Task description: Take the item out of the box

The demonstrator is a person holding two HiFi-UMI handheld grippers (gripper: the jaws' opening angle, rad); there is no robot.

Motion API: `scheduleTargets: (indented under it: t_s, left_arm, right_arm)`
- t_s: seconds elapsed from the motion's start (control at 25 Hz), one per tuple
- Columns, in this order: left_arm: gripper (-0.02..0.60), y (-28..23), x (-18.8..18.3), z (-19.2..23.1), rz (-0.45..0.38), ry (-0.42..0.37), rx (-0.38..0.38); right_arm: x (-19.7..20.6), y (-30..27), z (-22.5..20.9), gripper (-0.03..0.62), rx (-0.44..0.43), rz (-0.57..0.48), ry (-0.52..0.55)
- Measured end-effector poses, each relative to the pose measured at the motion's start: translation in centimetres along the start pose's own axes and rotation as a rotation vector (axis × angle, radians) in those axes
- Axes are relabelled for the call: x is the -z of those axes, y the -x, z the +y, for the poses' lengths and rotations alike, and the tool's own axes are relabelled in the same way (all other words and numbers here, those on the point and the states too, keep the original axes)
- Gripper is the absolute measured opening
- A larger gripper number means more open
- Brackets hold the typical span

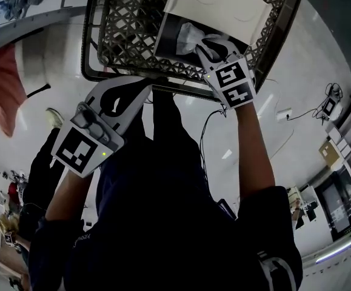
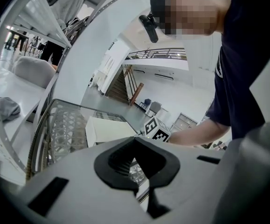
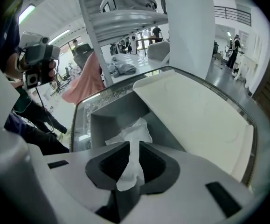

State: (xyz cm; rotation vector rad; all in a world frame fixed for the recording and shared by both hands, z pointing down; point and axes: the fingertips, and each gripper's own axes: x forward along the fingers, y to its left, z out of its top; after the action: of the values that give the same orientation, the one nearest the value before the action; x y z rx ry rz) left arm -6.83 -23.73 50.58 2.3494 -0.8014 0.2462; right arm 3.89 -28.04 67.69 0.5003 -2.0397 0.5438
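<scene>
Closest up, dark shirt (image 1: 163, 223) filling the lower head view; beyond it, black lattice basket (image 1: 117, 41) with a white box (image 3: 110, 116) seated inside, lid (image 3: 195, 120) flung open and tilted back. Right gripper (image 3: 130, 164) clenched on a strip of white tissue (image 3: 134, 141), strip running down between the black pads (image 3: 152, 162), crumpled remainder bunched in the box's grey hollow. Left gripper (image 2: 138, 167) closed on nothing, pads meeting at the tips, held just beside the basket's near rim, lattice showing beyond. Marker cube (image 1: 234, 83) of the right gripper just over that rim. Off to the left, salmon-pink cloth (image 1: 2, 96) at the frame edge, well apart from the basket.
</scene>
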Motion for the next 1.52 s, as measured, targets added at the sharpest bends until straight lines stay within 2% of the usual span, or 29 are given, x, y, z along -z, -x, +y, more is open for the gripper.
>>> scheduleTargets:
  t_s: [0.2, 0.28, 0.6, 0.8, 1.04, 1.52]
  left_arm:
    - [0.006, -0.3, 0.1, 0.4, 0.001, 0.006, -0.006]
    - [0.006, -0.3, 0.1, 0.4, 0.002, 0.007, -0.007]
    - [0.006, -0.3, -0.9, -0.1, -0.005, -0.013, -0.002]
    - [0.006, 0.0, -2.2, -1.5, -0.023, -0.054, 0.014]
    - [0.006, 1.1, -4.9, -4.5, -0.06, -0.121, 0.031]
    - [0.006, 3.8, -11.6, -10.4, -0.14, -0.309, 0.038]
  right_arm:
    - [1.1, -0.9, -0.2, 0.072, 0.013, 0.073, 0.093]
    - [1.2, -1.0, -0.4, 0.052, 0.024, 0.088, 0.116]
    - [0.1, 0.2, 0.3, 0.027, 0.019, 0.036, 0.099]
    - [-1.6, 2.5, 1.0, 0.026, -0.001, -0.064, 0.005]
    - [-3.9, 8.0, 1.7, 0.025, -0.006, -0.238, -0.152]
    - [-9.4, 21.1, 3.5, 0.025, 0.072, -0.555, -0.207]
